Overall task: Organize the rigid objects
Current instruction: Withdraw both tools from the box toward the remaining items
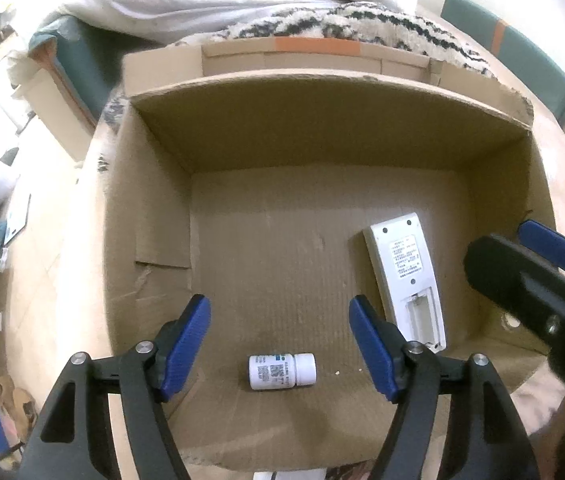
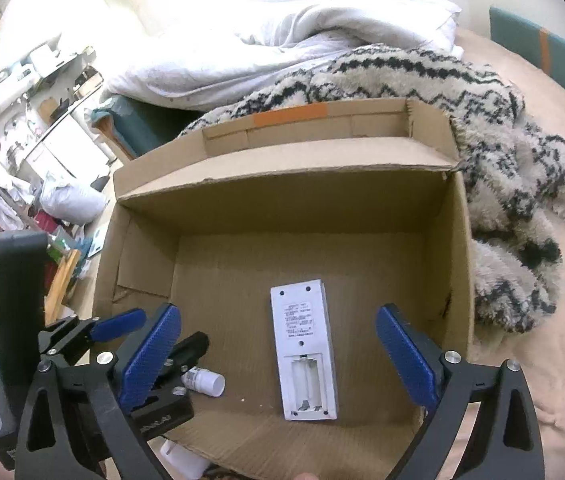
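Observation:
An open cardboard box (image 1: 322, 128) (image 2: 282, 160) sits on a bed. On its floor lie a small white pill bottle (image 1: 282, 371) (image 2: 204, 382) on its side and a white remote control (image 1: 406, 280) (image 2: 304, 350), face down with its battery bay uncovered. My left gripper (image 1: 280, 344) is open and empty, hovering above the bottle. My right gripper (image 2: 278, 356) is open and empty, straddling the remote from above. The right gripper shows at the right edge of the left wrist view (image 1: 538, 276); the left gripper partly hides the bottle in the right wrist view.
A black-and-white patterned fuzzy blanket (image 2: 502, 152) and a white duvet (image 2: 282, 32) lie behind and right of the box. Cluttered shelves and furniture (image 2: 22, 120) stand at the left. A white object (image 2: 180, 458) lies just outside the box's near wall.

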The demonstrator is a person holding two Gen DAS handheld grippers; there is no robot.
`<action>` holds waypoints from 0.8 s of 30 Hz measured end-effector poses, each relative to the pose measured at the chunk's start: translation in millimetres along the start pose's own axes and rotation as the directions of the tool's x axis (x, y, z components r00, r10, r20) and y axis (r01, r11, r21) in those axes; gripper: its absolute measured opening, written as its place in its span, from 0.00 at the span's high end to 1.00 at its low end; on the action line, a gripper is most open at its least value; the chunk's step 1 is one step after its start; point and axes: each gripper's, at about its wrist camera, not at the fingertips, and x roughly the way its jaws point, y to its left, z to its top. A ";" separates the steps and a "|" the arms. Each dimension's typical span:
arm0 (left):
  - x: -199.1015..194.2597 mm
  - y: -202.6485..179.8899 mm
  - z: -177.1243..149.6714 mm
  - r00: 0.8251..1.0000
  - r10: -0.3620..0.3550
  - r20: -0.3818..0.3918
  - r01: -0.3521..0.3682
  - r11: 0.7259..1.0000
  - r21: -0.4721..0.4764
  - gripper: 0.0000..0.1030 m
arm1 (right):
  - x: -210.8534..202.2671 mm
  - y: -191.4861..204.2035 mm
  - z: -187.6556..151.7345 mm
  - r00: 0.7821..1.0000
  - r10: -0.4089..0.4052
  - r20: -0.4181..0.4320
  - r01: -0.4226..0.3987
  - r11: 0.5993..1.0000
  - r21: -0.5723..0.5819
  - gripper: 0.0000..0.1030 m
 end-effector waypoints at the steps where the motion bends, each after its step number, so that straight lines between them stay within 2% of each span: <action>1: 0.2 7.4 3.2 1.000 0.000 -0.001 0.000 1.000 -0.004 0.33 | -1.2 -0.9 -0.3 1.000 -0.001 0.001 0.001 1.000 0.004 0.00; 14: -36.3 21.8 3.0 0.999 0.017 0.039 -0.016 0.999 -0.030 0.32 | -35.7 -2.1 -9.2 1.000 -0.007 0.029 0.006 1.000 0.004 0.00; 24: -69.0 46.0 -25.2 0.998 0.028 0.059 -0.024 0.997 -0.073 0.32 | -60.9 3.7 -33.7 1.000 -0.011 0.027 0.011 1.000 0.000 0.00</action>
